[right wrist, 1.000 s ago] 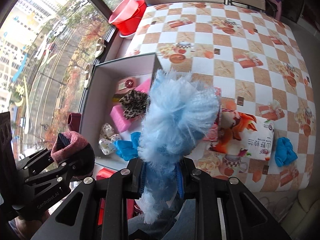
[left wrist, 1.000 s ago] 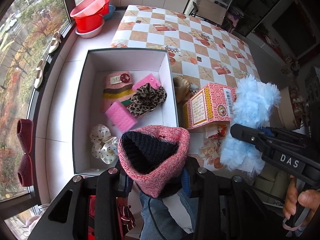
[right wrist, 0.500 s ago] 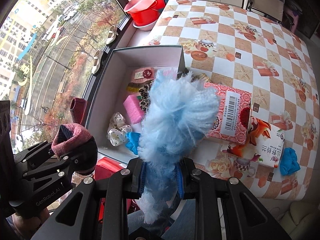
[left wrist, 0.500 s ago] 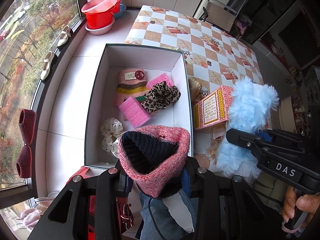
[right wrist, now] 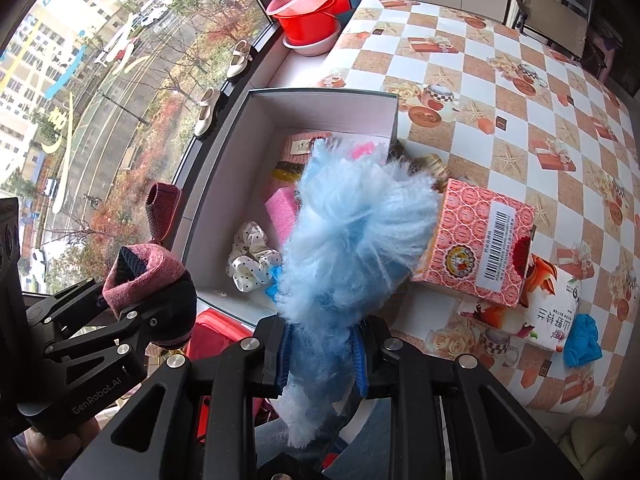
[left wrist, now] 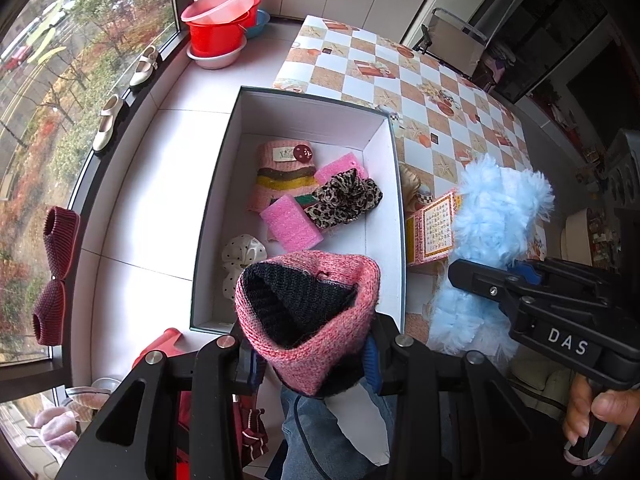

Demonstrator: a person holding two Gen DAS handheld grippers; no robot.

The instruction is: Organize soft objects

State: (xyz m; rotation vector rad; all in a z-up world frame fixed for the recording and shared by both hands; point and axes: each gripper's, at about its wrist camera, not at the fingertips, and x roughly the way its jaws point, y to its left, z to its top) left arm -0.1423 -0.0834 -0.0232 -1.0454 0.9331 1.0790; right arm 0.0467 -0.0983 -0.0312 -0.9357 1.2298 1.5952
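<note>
My left gripper [left wrist: 310, 354] is shut on a pink knit hat with a dark lining [left wrist: 308, 300], held above the near edge of a white open box [left wrist: 216, 208]. The hat also shows in the right wrist view [right wrist: 148, 276]. My right gripper [right wrist: 322, 350] is shut on a fluffy light-blue item [right wrist: 356, 236], held right of the box; it also shows in the left wrist view [left wrist: 496, 216]. In the box lie a striped knit piece [left wrist: 280, 176], two pink sponges [left wrist: 290, 228], a leopard scrunchie [left wrist: 346, 198] and a dotted white scrunchie [left wrist: 242, 258].
A pink patterned carton [right wrist: 480, 248] and a white snack packet [right wrist: 548, 304] lie on the checkered table [right wrist: 520, 100] right of the box, with a blue cloth [right wrist: 582, 340] beyond. Red basins [left wrist: 220, 28] stand on the sill, shoes [left wrist: 106, 128] by the window.
Both grippers have pulled back and up from the box with their items still held; the box and table look farther away and more of the sill shows.
</note>
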